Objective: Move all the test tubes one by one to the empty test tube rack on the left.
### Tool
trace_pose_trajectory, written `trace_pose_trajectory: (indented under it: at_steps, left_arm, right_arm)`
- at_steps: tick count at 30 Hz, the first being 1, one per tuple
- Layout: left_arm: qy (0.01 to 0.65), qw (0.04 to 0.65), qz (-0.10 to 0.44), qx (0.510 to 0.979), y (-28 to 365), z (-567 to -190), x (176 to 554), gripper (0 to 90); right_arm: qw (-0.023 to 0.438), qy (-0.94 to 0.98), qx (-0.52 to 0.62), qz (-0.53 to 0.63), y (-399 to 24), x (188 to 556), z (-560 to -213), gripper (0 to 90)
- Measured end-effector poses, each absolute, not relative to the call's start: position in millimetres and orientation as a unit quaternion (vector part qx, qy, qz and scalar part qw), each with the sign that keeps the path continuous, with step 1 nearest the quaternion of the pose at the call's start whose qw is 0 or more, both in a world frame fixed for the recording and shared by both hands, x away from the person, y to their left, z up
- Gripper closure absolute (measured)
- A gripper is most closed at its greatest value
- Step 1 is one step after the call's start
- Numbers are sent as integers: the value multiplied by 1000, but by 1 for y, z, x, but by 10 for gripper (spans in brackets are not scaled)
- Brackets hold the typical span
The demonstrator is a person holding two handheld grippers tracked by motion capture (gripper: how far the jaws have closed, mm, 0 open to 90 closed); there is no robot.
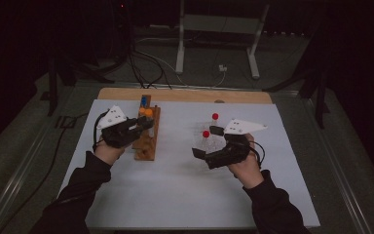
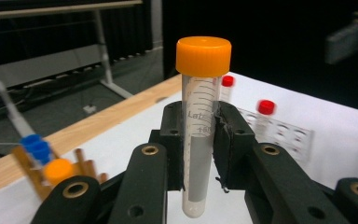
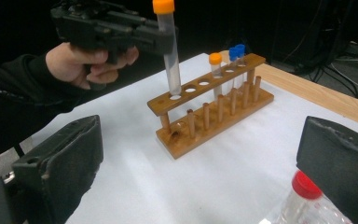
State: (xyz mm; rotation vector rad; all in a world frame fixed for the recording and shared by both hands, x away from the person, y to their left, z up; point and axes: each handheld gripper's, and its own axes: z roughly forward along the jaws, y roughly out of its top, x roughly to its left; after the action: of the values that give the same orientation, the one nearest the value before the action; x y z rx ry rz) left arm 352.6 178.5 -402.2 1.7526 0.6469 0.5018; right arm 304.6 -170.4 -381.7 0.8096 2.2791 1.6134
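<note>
a white sheet (image 1: 175, 185) covers most of a wooden table (image 1: 185, 94), whose bare board shows as a strip along the far edge. around the table the room is dark: grey floor, black cables trailing off the far left corner, and a pale metal stand (image 1: 219, 29) well beyond the far edge. a metal rail runs along the floor on each side of the table.

on the left half of the sheet stands a wooden tube rack (image 3: 212, 109), set end-on to the person, with an orange-capped tube and two blue-capped tubes (image 3: 237, 53) in its far holes and the near holes empty. the left gripper (image 1: 143, 126) is clamped on an orange-capped tube (image 2: 200, 126), pads pressing its clear graduated barrel just under the cap; the tube hangs upright with its tip just above a near hole of the rack (image 3: 175, 97), by the right gripper view.

on the right half lies a clear plastic rack (image 2: 284, 133) with two red-capped tubes (image 1: 210, 125) standing in it. the right gripper (image 1: 209, 142) sits at this rack with its jaws spread wide and nothing pressed between the pads; one red-capped tube (image 3: 307, 200) stands just before the far jaw in its own view.

the near half of the sheet, between the forearms, is bare, as is the strip between the two racks; the right edge of the sheet beyond the right hand is also open
</note>
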Motion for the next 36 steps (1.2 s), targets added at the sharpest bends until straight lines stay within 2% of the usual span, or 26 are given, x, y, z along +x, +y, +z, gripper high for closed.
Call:
trace_pose_trajectory:
  at_steps: [21, 31, 36]
  left_arm:
    - [368, 551, 266, 699, 199, -431, 394, 762]
    - [388, 549, 273, 688, 199, -449, 400, 761]
    - [387, 537, 274, 697, 198, -456, 401, 761]
  right_arm:
    - [114, 777, 273, 555, -183, 284, -392, 0]
    - [113, 777, 272, 556, -184, 282, -391, 0]
    - [111, 778, 271, 555, -184, 282, -391, 0]
